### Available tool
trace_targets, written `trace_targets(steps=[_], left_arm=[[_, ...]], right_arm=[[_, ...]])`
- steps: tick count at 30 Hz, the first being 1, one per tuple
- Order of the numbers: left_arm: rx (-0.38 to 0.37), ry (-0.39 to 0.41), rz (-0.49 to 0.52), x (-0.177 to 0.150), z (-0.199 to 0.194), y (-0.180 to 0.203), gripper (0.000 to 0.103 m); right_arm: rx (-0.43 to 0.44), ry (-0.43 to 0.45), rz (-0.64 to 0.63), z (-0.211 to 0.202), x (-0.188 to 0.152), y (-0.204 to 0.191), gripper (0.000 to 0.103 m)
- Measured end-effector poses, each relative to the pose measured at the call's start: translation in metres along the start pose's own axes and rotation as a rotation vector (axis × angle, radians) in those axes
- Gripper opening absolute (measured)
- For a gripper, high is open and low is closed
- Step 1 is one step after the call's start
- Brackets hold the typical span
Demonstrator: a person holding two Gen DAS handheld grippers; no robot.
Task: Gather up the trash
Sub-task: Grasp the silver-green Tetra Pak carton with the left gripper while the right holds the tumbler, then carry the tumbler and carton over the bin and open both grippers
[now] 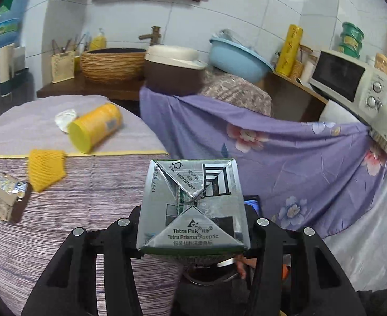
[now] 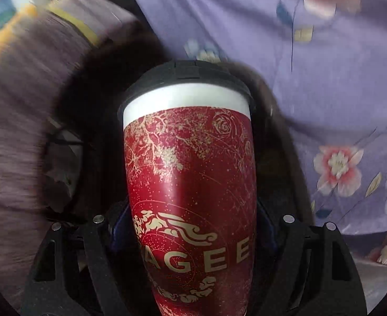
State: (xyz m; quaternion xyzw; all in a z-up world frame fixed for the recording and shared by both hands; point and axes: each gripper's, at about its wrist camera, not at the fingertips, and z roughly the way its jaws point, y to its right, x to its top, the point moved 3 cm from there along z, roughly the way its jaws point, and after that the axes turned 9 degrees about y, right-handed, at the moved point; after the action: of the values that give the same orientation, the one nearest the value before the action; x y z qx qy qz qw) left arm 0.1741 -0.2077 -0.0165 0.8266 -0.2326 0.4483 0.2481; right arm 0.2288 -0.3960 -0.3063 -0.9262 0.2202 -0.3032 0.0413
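Meanwhile, silver Tetra Pak carton (image 1: pixel 192 205) clamped in left gripper (image 1: pixel 193 226); red lidded paper cup (image 2: pixel 190 184) gripped by right gripper (image 2: pixel 190 226). Carry step judged; drop-off needed, bin unseen.

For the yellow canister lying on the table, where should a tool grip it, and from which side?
Grip the yellow canister across its round body near the middle, coming from above. It lies on its side on the striped tablecloth, flat end toward the camera, so the curved sides are free for the fingers.

Your left wrist view looks across the worktop (image 1: pixel 61 210) toward the wall; your right points steeply down; both share the floral cloth (image 1: pixel 285 158).
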Motion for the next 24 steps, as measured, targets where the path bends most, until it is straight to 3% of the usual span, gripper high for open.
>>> trace_targets(steps=[3, 9, 15, 24], left_arm=[[-0.02, -0.03, 0.009, -0.012, 0.013, 0.013, 0.049], [-0.046, -0.084, 0.001, -0.03, 0.036, 0.024, 0.049], [-0.064, -0.123, 0.01, -0.043, 0.053, 0.034, 0.049], [-0.069, -0.246, 0.037, -0.092, 0.104, 0.052, 0.049]], right_arm=[[-0.032, -0.05, -0.001, 0.015, -0.003, -0.001, 0.078], [-0.038, -0.009, -0.004, 0.003, -0.001, -0.006, 0.088], [-0.05, 0.105, 0.021, -0.047, 0.002, 0.01, 0.088], [-0.149, 0.296, 0.044, -0.137, -0.006, 0.058, 0.088]])
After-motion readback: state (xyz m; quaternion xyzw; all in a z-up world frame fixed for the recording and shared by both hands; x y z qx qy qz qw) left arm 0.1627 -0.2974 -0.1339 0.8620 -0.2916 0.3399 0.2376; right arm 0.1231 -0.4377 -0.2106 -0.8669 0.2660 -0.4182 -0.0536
